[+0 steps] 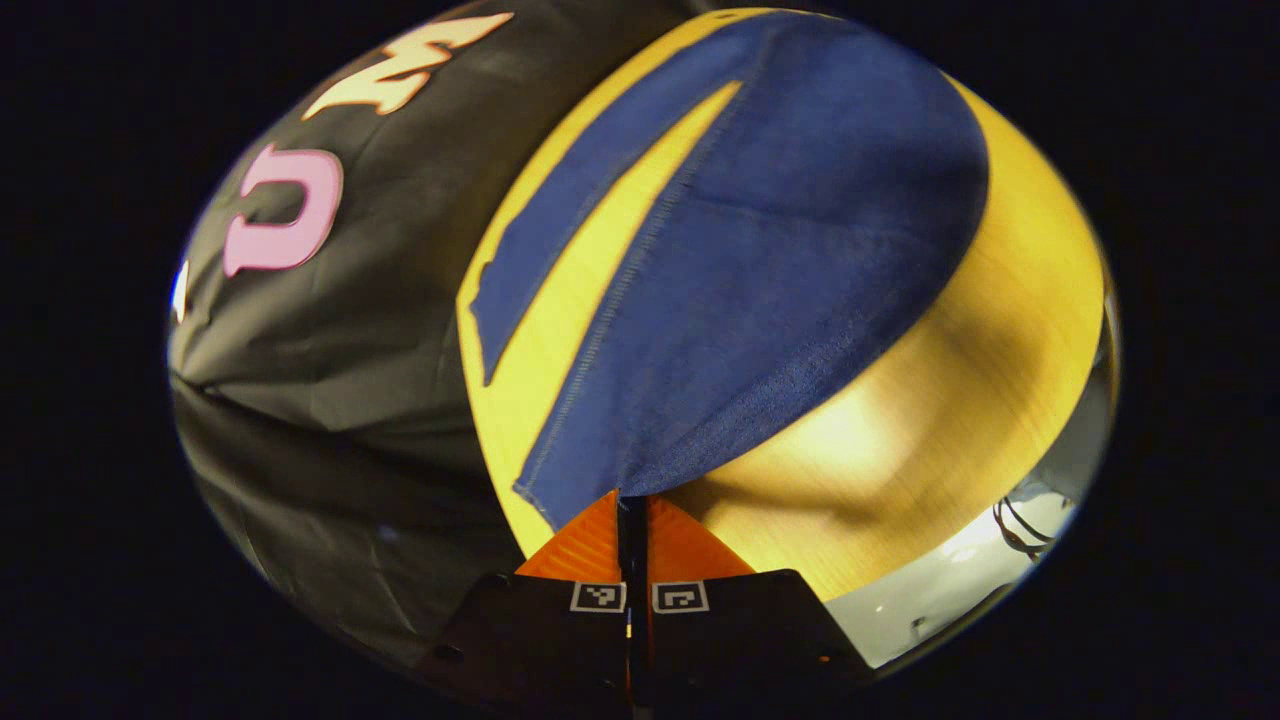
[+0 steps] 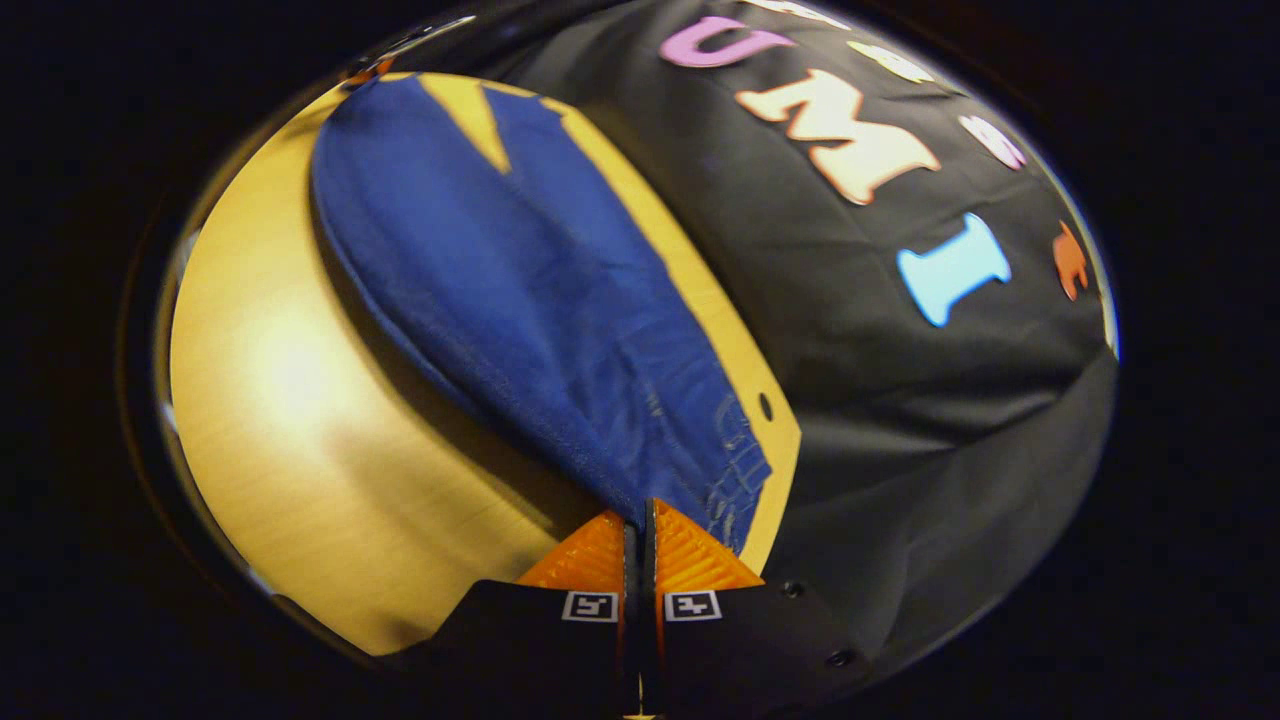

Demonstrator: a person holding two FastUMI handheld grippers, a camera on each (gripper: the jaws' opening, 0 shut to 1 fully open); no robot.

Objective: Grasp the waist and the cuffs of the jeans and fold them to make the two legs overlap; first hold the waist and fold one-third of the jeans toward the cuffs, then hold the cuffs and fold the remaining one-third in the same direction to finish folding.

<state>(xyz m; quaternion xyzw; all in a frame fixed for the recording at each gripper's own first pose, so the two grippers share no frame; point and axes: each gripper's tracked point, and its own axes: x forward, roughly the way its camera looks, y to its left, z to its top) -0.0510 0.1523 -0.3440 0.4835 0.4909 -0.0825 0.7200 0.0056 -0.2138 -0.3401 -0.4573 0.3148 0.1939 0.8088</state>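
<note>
Blue jeans (image 1: 780, 270) lie spread on a yellow wooden table (image 1: 980, 380). My left gripper (image 1: 632, 510) is shut on a hemmed end of the denim, which rises from the table to its fingers. A stitched seam runs up that piece's left edge, and the other leg (image 1: 560, 220) lies flat beside it. In the right gripper view the jeans (image 2: 500, 270) stretch away, with a V gap between the legs at the far end. My right gripper (image 2: 637, 520) is shut on the near edge, next to pocket stitching (image 2: 735, 450).
The black cloth wall (image 1: 350, 330) hangs just past the table's edge, and the wall (image 2: 900, 350) also stands close beside the right gripper. Pale floor with dark cables (image 1: 1020, 520) lies below the table's other side. A small hole (image 2: 765, 405) sits near the table edge.
</note>
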